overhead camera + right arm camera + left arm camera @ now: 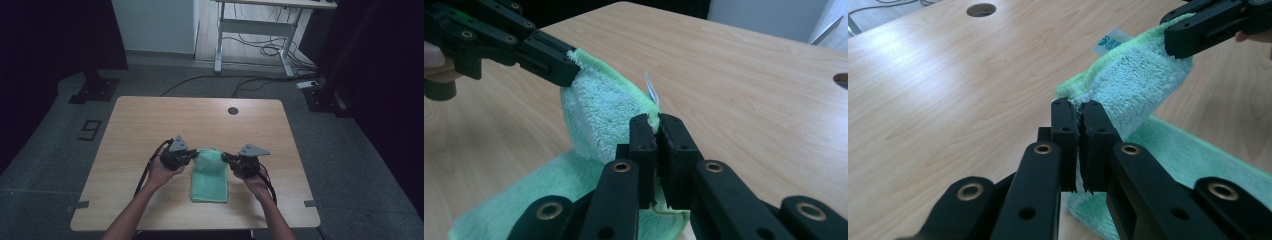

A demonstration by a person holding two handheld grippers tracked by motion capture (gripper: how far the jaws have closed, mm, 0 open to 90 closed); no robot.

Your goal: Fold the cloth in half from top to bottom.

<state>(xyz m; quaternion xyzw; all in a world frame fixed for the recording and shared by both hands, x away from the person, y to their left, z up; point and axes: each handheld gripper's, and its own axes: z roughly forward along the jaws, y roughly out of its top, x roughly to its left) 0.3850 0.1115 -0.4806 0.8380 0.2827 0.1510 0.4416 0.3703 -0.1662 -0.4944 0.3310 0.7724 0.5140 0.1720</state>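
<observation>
High view: lying on the near half of the table [150,120], a green towel [210,182], far end lifted between 2 grippers, left gripper [192,157] and right gripper [227,158].

Left gripper view: clamping jaws tight on the towel's [1143,85] left corner, label [1110,41] showing at the far edge.

Right gripper view: pinching the towel's [599,110] right corner, jaws clenched.

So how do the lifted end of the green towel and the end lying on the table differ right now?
The far end of the green towel is raised off the table; the near end lies flat on it. The far end is pinched at its corners by the left gripper and the right gripper; the near end is untouched. A white label shows at the raised edge, none at the flat one. Both are the same fluffy green cloth.
</observation>
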